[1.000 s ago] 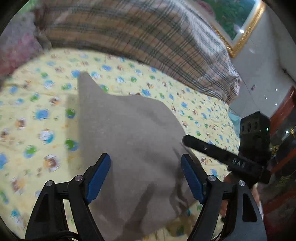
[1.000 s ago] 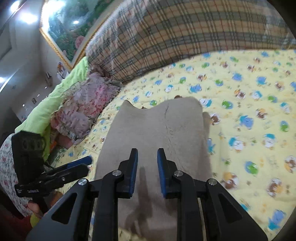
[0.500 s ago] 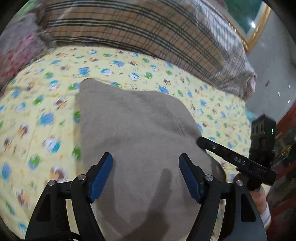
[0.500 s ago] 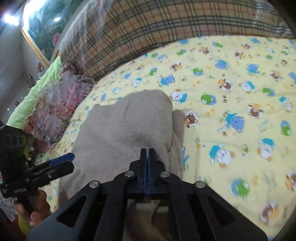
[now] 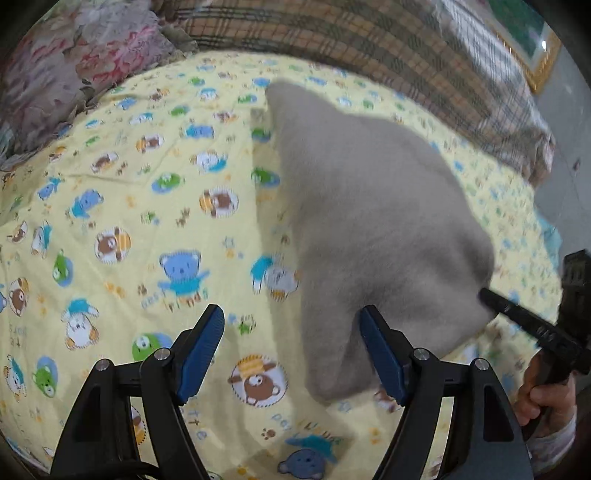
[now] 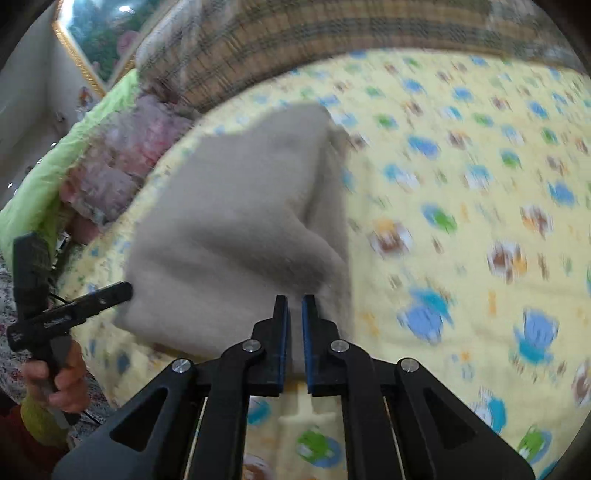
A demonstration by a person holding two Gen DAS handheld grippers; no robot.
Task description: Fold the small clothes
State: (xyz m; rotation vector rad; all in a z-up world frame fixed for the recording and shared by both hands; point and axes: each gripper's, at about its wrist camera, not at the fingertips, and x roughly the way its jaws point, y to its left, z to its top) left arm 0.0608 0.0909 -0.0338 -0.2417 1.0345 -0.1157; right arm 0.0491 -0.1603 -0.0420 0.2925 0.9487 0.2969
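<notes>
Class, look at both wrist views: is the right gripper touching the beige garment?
Touching. The right wrist view shows the right gripper with fingers nearly closed on a pinched edge of the beige garment; the left wrist view shows its tip meeting the cloth.

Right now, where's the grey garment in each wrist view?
Left wrist: grey garment fills centre-right, lifted, its right end at the right gripper.
Right wrist: grey garment is centre-left, pinched by that gripper's fingers.
Shared landmark: the plaid blanket along the top.
</notes>
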